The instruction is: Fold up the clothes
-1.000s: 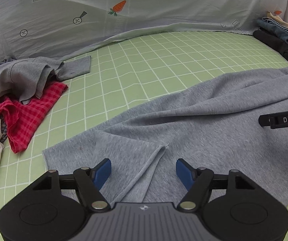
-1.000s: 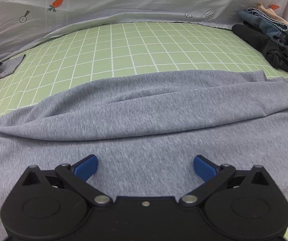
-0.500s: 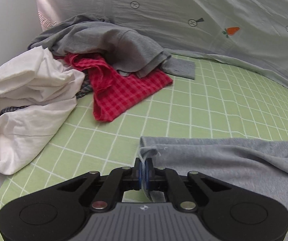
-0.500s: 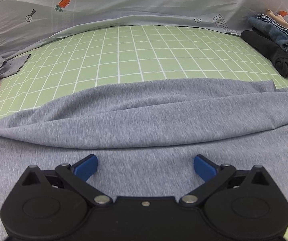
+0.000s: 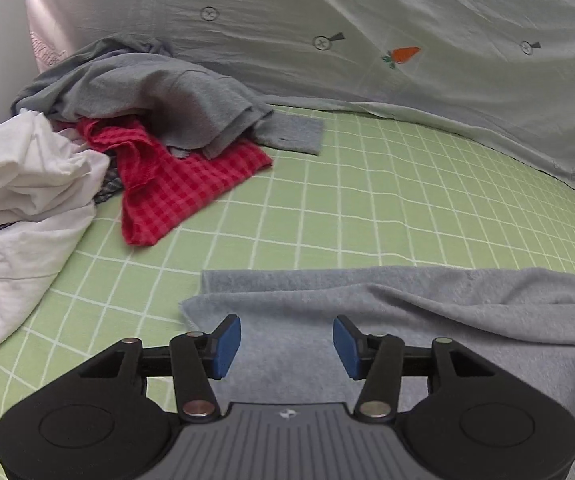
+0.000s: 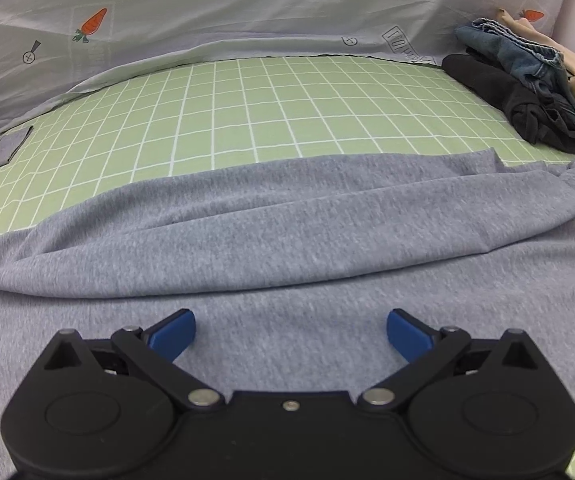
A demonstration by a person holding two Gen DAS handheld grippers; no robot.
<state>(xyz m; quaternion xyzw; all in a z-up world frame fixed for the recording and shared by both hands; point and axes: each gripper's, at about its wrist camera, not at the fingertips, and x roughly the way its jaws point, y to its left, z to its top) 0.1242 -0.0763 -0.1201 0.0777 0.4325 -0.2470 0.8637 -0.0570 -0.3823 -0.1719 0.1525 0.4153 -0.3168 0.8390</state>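
Left wrist view: left gripper [image 5: 286,346] low over grey garment [image 5: 407,312], jaws apart, empty. Right gripper [image 6: 290,336] likewise spread wide, holding nothing.

The left black two-finger gripper with blue pads [image 5: 287,346] points forward and slightly downward, its jaws parted with nothing between the pads. The right black two-finger gripper with blue pads [image 6: 290,334] sits level and low, its jaws spread wider, likewise gripping nothing. Neither hand holding them is visible.
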